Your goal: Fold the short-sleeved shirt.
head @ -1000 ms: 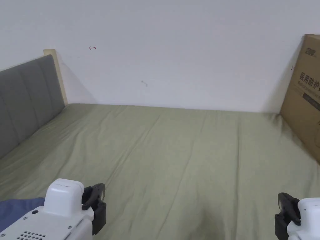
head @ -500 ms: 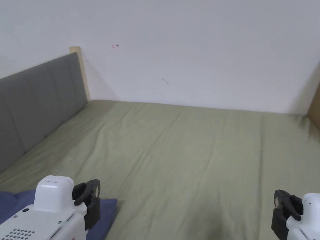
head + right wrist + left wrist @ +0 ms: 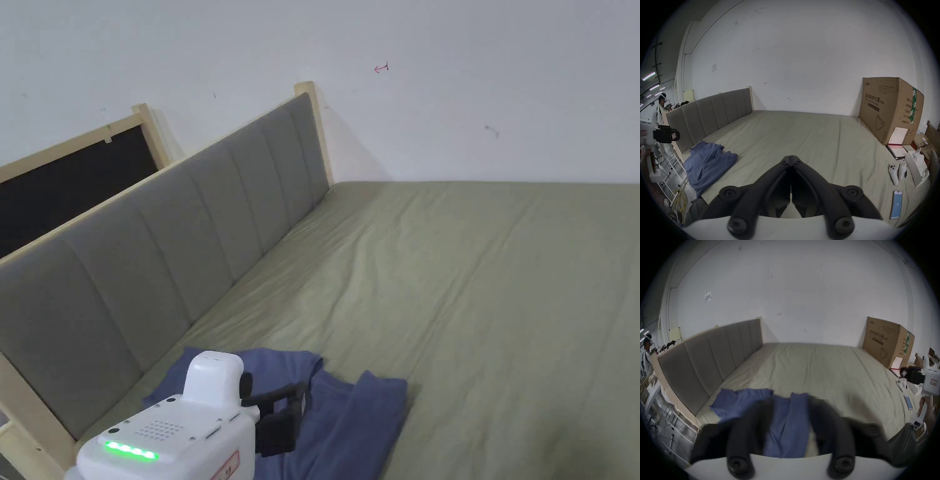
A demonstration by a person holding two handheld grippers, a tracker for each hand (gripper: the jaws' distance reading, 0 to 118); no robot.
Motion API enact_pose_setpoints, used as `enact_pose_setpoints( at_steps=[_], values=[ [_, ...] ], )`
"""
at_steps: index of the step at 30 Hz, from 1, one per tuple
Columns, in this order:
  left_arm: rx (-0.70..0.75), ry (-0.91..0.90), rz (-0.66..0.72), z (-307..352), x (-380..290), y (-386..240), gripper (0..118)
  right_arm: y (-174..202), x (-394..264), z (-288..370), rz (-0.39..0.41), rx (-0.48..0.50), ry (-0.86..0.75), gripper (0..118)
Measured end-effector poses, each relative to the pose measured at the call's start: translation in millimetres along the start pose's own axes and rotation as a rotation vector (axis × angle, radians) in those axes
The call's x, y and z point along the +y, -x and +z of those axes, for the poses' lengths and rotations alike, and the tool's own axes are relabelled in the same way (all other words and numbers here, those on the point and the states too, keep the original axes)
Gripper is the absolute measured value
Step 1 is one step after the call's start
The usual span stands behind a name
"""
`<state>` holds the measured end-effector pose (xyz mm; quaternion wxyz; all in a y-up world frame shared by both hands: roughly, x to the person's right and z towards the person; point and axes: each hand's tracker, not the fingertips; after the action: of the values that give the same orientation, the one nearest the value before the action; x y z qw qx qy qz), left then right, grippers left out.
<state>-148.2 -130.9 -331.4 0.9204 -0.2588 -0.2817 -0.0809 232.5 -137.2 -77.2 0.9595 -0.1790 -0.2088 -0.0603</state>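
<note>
Blue shirt (image 3: 340,415) now lies under the left claw (image 3: 294,406) — jaws apart; right claw (image 3: 791,158) closed, empty.

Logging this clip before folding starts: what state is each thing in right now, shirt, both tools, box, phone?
Shirt: crumpled, unfolded, lying on the bed near the headboard.
Left tool: open, hovering over the shirt, holding nothing.
Right tool: shut, empty, above the bare sheet.
Cardboard box: closed, upright against the wall.
Phone: lying flat, screen lit.
</note>
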Motion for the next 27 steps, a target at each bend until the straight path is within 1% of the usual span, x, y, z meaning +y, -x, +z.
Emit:
enact_pose_setpoints(
  at_steps=[1, 3, 4, 5, 6, 8, 10, 12, 13, 14, 15, 16, 18, 19, 20, 21, 22, 23, 24, 26, 27],
  values=[
    [-0.010, 0.021, 0.011, -12.9, -4.5, 9.7, 74, -1.2, -2.1, -0.3, -0.009, 0.003, 0.012, 0],
    [-0.047, 0.098, 0.071, -42.1, -12.4, 24.0, 76, -2.0, -2.9, 0.2, -0.012, -0.004, 0.031, 0],
    [-0.065, 0.131, 0.111, -55.8, -17.4, 21.2, 78, -2.5, -4.5, -0.3, -0.008, -0.013, 0.042, 0],
    [-0.084, 0.167, 0.129, -71.7, -22.9, 25.4, 83, -3.2, -5.6, -1.1, -0.006, -0.019, 0.054, 0],
    [-0.093, 0.218, 0.134, -92.3, -30.1, 28.8, 84, -4.5, -6.8, -1.6, -0.006, -0.024, 0.068, 0],
    [-0.123, 0.278, 0.142, -122.6, -45.0, 28.1, 84, -9.2, -7.2, -0.8, -0.005, -0.029, 0.086, 0],
    [-0.057, 0.365, 0.142, -155.0, -57.8, 30.1, 84, -12.5, -9.0, 0.7, 0.003, -0.048, 0.101, 0],
    [-0.073, 0.423, 0.177, -184.8, -72.7, 43.4, 82, -17.2, -11.5, 1.3, 0.017, -0.069, 0.114, 0],
    [-0.049, 0.466, 0.199, -195.4, -78.3, 46.6, 81, -18.7, -13.2, 1.2, 0.017, -0.081, 0.124, 0],
    [-0.028, 0.503, 0.214, -203.0, -83.3, 47.7, 75, -20.1, -14.6, 0.7, 0.013, -0.086, 0.135, 0],
    [-0.017, 0.489, 0.228, -203.8, -84.1, 45.1, 75, -24.8, -16.9, -0.9, 0.005, -0.092, 0.147, 0],
    [-0.023, 0.463, 0.211, -198.5, -81.9, 41.6, 72, -25.7, -18.9, -1.3, -0.004, -0.095, 0.154, 0],
    [-0.007, 0.485, 0.113, -199.9, -79.2, 33.0, 71, -26.2, -22.7, -1.7, -0.021, -0.095, 0.167, 0],
    [-0.043, 0.477, 0.086, -195.4, -76.8, 28.4, 67, -28.2, -24.1, -2.7, -0.038, -0.090, 0.177, 0],
    [-0.008, 0.484, 0.073, -191.6, -74.8, 23.6, 50, -28.6, -25.1, -2.7, -0.048, -0.080, 0.183, 0],
    [0.026, 0.486, 0.069, -193.2, -75.7, 23.6, 28, -28.3, -26.0, -2.1, -0.055, -0.075, 0.185, 0],
    [-0.003, 0.494, 0.107, -194.6, -78.4, 27.4, 4, -28.1, -26.3, -1.3, -0.059, -0.077, 0.186, 0],
    [-0.001, 0.488, 0.141, -193.1, -77.9, 30.2, 1, -29.1, -26.6, -0.2, -0.067, -0.078, 0.186, 0],
    [-0.019, 0.486, 0.198, -194.6, -73.5, 42.2, 1, -31.0, -26.5, 1.4, -0.081, -0.066, 0.186, 0],
    [-0.048, 0.371, 0.325, -174.4, -54.0, 57.0, 1, -33.8, -26.2, 5.0, -0.082, -0.069, 0.182, 0],
    [-0.042, 0.320, 0.356, -164.7, -38.6, 62.8, 1, -37.5, -27.1, 6.6, -0.080, -0.075, 0.178, 0]
  ],
)
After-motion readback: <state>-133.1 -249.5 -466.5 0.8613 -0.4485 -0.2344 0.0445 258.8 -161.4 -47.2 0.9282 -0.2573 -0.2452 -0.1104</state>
